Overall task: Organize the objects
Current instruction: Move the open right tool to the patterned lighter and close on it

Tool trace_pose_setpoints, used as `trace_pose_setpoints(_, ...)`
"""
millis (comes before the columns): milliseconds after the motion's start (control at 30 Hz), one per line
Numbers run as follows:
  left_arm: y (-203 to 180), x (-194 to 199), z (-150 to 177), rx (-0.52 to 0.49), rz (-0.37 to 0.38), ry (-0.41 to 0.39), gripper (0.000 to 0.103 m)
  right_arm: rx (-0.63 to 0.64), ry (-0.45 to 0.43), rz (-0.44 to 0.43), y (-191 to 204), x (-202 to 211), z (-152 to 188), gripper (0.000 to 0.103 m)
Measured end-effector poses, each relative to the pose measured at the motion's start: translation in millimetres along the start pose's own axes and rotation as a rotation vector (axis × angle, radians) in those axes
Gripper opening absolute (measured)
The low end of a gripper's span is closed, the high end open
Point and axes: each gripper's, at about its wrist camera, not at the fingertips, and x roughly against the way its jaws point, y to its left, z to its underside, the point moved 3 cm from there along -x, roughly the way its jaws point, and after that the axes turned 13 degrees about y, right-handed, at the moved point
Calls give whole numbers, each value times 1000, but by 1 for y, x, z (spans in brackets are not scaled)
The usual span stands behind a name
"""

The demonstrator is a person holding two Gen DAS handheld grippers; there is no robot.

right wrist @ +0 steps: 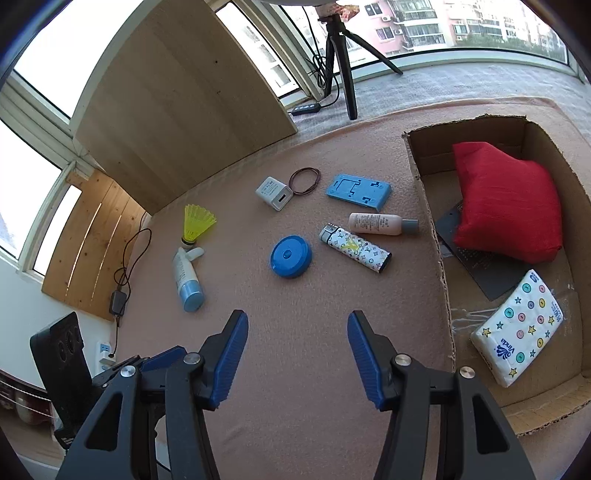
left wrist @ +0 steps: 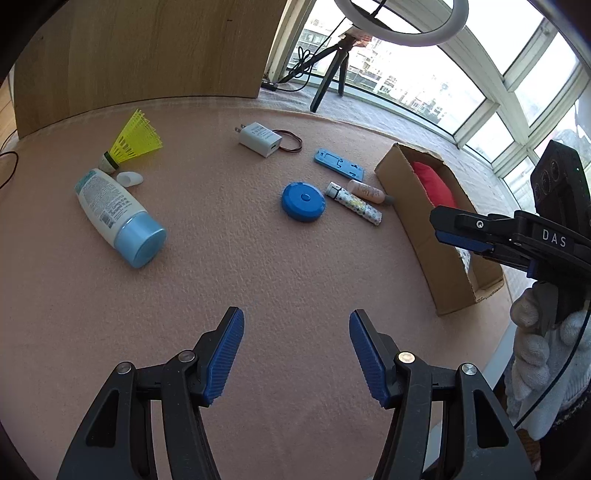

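Observation:
Loose items lie on the pink mat: a white bottle with a blue cap (left wrist: 118, 216) (right wrist: 186, 277), a yellow shuttlecock (left wrist: 131, 142) (right wrist: 195, 223), a white charger (left wrist: 260, 138) (right wrist: 274, 192), a blue round case (left wrist: 303, 201) (right wrist: 290, 256), a patterned lighter (left wrist: 354, 203) (right wrist: 356, 248), a small pink bottle (left wrist: 367, 191) (right wrist: 380, 224) and a blue plate (left wrist: 340, 163) (right wrist: 359, 191). The cardboard box (left wrist: 421, 229) (right wrist: 437, 236) holds a red cushion (right wrist: 506, 206) and a tissue pack (right wrist: 517, 328). My left gripper (left wrist: 297, 354) and right gripper (right wrist: 295, 356) both hover open and empty above the mat.
A wooden board (left wrist: 147, 51) (right wrist: 184, 114) stands at the mat's far edge. A tripod (right wrist: 345, 55) with a ring light (left wrist: 402, 22) stands by the windows. A brown hair band (right wrist: 303, 181) lies beside the charger. A gloved hand (left wrist: 543, 354) holds the right gripper's handle over the box.

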Motion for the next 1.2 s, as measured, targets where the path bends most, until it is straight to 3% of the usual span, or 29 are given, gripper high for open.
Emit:
trace_pose_setpoints(233,7,6,8,15,1,-13,63,-1,62,70,1,-38,-47,30)
trace_pose_setpoints(533,30,16,19,60,0,-23,63,-96,139,157,-27,-80,-87,30)
trace_pose_setpoints(767,45,20,23,80,-5,-24,63,-125,139,188,-36,-91,-95,30)
trace_pose_setpoints(933,45,19,24,75,-6,-15,63,-121,157,146,-34,-98,-94,30)
trace_pose_setpoints(1033,46,19,25,76,-6,-11,63,-90,174,165,-29,-102,-87,30)
trace_pose_setpoints(1200,49,18,24,82,2,-8,63,-39,183,198,-20,-105,-72,22)
